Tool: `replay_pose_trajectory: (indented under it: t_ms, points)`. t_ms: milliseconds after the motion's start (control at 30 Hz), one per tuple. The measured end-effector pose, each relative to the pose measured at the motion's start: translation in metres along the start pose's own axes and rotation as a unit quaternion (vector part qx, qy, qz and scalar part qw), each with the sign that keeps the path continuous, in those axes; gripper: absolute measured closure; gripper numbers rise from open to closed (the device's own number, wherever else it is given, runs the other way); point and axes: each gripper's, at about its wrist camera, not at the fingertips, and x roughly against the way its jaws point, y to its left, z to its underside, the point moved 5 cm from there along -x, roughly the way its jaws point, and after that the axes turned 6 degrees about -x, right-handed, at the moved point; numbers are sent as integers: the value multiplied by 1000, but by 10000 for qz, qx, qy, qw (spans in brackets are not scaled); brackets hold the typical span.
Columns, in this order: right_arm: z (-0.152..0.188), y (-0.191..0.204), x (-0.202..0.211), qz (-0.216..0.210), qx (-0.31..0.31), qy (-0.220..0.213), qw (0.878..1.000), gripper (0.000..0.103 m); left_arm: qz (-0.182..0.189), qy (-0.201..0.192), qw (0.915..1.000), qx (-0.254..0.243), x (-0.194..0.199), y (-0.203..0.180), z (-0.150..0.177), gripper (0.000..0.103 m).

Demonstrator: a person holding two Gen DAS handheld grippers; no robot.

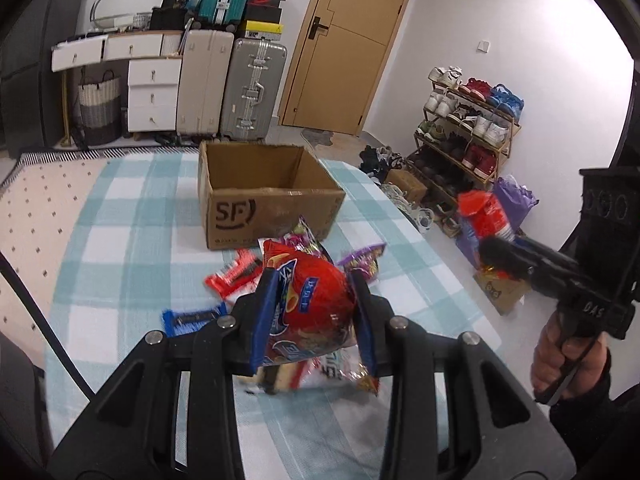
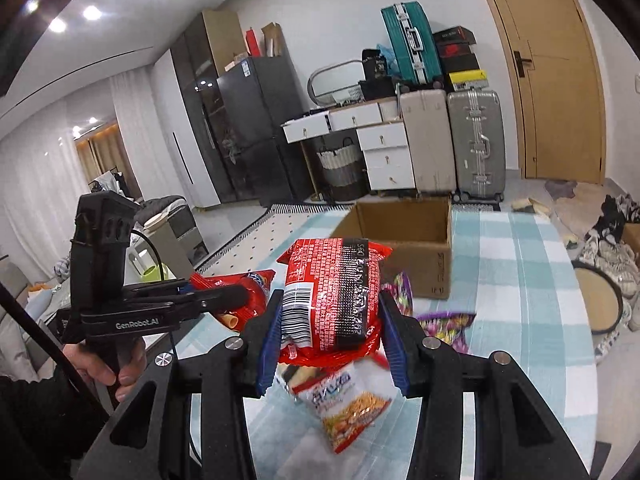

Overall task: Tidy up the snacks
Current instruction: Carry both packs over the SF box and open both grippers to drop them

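Both tongs are lifting snacks: left tongs (image 1: 314, 300) clamp a red chip bag (image 1: 316, 300); right tongs (image 2: 330, 328) clamp a red noodle packet (image 2: 332, 304); next, I judge, carry both over the open cardboard box (image 1: 264, 200) toward the table's (image 1: 120, 220) far edge

Glossy, crinkled plastic wrapped the red snack bag (image 1: 316, 300); the box (image 1: 264, 196) was matt brown cardboard on a checked cloth tablecloth (image 1: 132, 220).
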Motion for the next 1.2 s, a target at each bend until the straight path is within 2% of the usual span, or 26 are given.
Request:
replay_pose_trajectory:
  t_ms: [133, 200, 300, 433, 600, 733, 967, 1200]
  points:
    - [-30, 4, 2, -98, 62, -116, 9999, 58, -51, -30, 10000, -65, 4, 6, -27, 71]
    - [-46, 5, 1, -74, 181, -158, 9997, 58, -1, -12, 10000, -14, 4, 10, -41, 71]
    - [-68, 5, -3, 2, 275, -206, 9994, 58, -114, -65, 9999, 5, 2, 21, -67, 71]
    - [-97, 5, -17, 300, 509, -204, 9980, 58, -103, -58, 9998, 131, -7, 35, -101, 71]
    - [-127, 4, -38, 465, 661, -249, 9964, 58, -54, -39, 9995, 300, -29, 52, -145, 71]
    - [-151, 2, -67, 588, 772, -245, 9950, 58, -140, -59, 9996, 240, -45, 58, -176, 71]
    - [-174, -13, -114, 759, 766, -208, 9940, 58, -219, 45, 9997, 134, -102, 61, -218, 71]
    - [-178, -41, -167, 903, 713, 15, 9934, 58, -245, 280, 9992, 143, -162, 72, -228, 71]
